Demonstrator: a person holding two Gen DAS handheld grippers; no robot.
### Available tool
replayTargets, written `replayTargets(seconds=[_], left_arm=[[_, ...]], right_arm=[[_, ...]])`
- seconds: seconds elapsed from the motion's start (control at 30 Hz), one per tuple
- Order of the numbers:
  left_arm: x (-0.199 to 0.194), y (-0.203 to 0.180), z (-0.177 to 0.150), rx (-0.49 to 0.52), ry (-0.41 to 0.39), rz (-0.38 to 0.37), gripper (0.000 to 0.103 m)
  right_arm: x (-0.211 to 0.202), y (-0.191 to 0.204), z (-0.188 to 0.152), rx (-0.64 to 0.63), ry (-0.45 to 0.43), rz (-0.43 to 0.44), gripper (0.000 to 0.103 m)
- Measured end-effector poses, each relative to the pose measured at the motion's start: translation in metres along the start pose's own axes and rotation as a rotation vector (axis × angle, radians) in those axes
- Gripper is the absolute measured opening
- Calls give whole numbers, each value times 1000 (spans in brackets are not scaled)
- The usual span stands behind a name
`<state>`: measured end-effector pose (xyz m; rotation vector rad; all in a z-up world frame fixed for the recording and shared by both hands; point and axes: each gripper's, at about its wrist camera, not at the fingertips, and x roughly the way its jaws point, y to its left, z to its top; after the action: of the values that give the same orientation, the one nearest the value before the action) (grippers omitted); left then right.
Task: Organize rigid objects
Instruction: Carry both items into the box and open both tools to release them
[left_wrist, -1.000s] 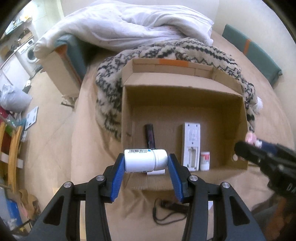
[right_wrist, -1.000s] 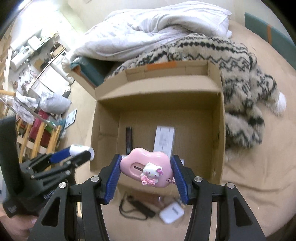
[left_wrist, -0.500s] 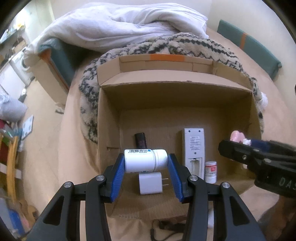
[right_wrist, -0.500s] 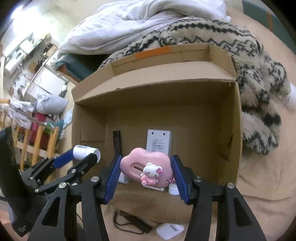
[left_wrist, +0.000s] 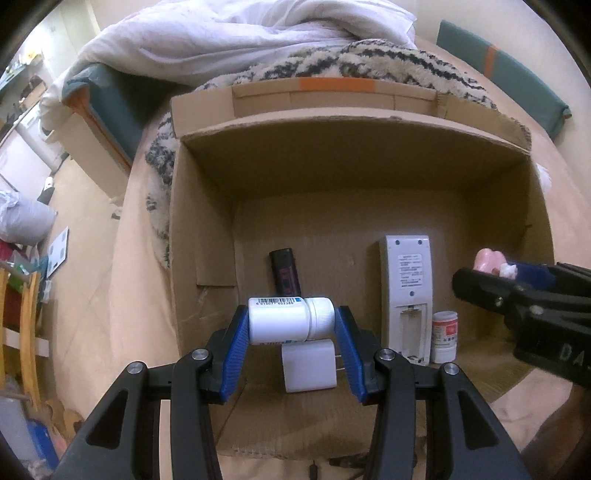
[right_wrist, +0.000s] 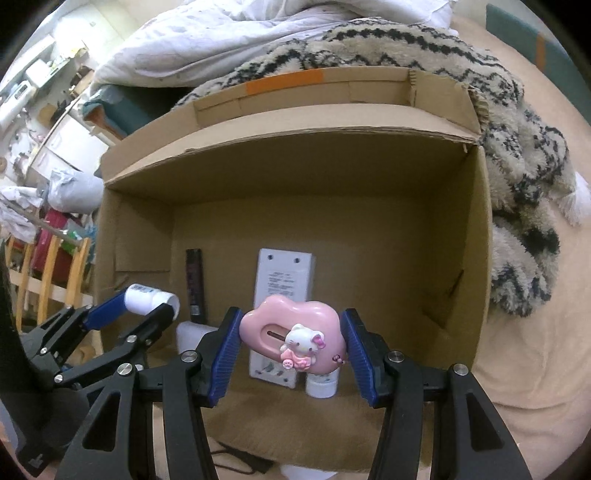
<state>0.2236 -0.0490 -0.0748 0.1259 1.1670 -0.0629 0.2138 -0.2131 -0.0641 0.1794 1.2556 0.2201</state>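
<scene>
Jaws of our left gripper (left_wrist: 291, 326) clamp a white bottle (left_wrist: 290, 319) and those of our right gripper (right_wrist: 291, 341) a pink case (right_wrist: 291, 338) over the cardboard box (left_wrist: 207, 221), where remote (left_wrist: 408, 288), charger (left_wrist: 308, 365), small jar (left_wrist: 444, 336) and black stick (left_wrist: 284, 273) already lie; both loads remain unplaced.

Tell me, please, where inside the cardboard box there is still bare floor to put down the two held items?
Bare floor lies in the cardboard box between the white remote and its right wall, and along the far wall. The near left is crowded: black stick, white charger, remote, small red-labelled bottle. The white bottle and pink cat case fit best on the right.
</scene>
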Motion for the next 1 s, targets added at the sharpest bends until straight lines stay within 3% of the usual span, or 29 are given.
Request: replayTargets(seconds=[0.4, 0.63, 0.73, 0.8, 1.0], left_arm=[[9, 5, -1, -20, 31, 7, 43], [3, -2, -2, 5, 17, 2, 43], [-2, -6, -2, 21, 6, 0, 50], [-6, -8, -2, 30, -6, 1, 64], [-12, -14, 1, 40, -22, -11, 65]], right_arm=[[5, -10, 1, 33, 0, -30, 57], [1, -11, 2, 60, -18, 1, 58], [-4, -11, 1, 65, -34, 26, 67], [-7, -9, 1, 63, -47, 46, 74], [-20, -1, 0, 28, -89, 55, 92]])
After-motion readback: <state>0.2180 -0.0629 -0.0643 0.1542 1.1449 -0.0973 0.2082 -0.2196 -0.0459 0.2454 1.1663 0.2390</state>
